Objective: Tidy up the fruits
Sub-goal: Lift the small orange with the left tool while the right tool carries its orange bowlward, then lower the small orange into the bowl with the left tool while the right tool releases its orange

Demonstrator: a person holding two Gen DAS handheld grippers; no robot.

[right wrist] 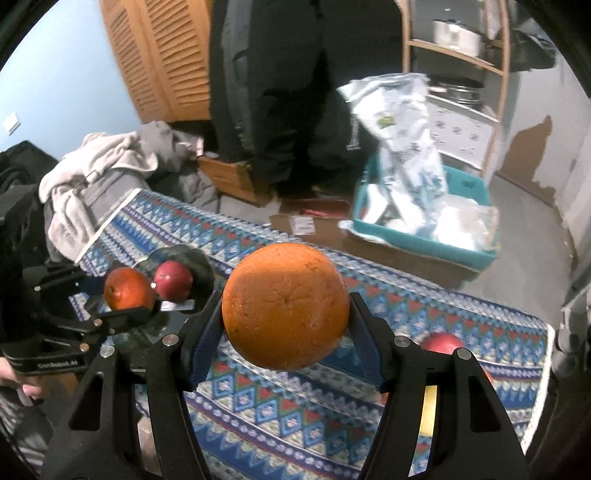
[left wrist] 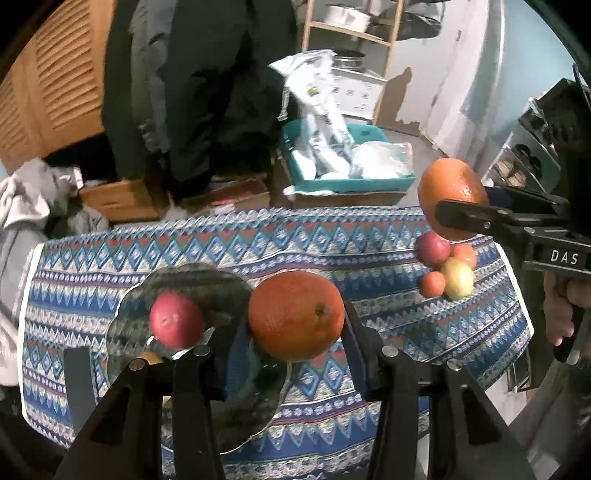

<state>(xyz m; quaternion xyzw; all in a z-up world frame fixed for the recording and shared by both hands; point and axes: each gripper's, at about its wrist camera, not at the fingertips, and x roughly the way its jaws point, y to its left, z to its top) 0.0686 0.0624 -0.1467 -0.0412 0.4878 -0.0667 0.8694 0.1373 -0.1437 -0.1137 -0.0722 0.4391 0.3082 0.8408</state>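
Closest to me in the left wrist view, my left hand-held gripper [left wrist: 295,325] is clamped on an orange [left wrist: 295,314], its dimpled skin pressed between the blue pads. The black fingers cut off the near edge of a dark glassy plate [left wrist: 207,280], which lies on the table [left wrist: 332,406] under a patterned blue, red and white woven cloth [left wrist: 258,240]. A red apple [left wrist: 176,320] sits on that plate, just left of the held orange.

In the right wrist view, my right hand-held gripper [right wrist: 286,325] grips a second orange [right wrist: 286,305], round and pitted. Its fingers hide most of a red fruit [right wrist: 443,341] and something yellow behind them.

Further right on the cloth, a small cluster [left wrist: 447,269] lies bunched and touching: a reddish one, a yellow-green one and two small orange ones; I think plums and tangerines, but the blur leaves that uncertain.

Beyond the table edge stand cardboard boxes [left wrist: 122,201], a teal bin [left wrist: 351,182] stuffed with crinkled plastic bags, a grey heap of clothes [right wrist: 107,162], louvred wooden doors [left wrist: 55,81] and a wooden shelf [left wrist: 351,33] with metal pans.
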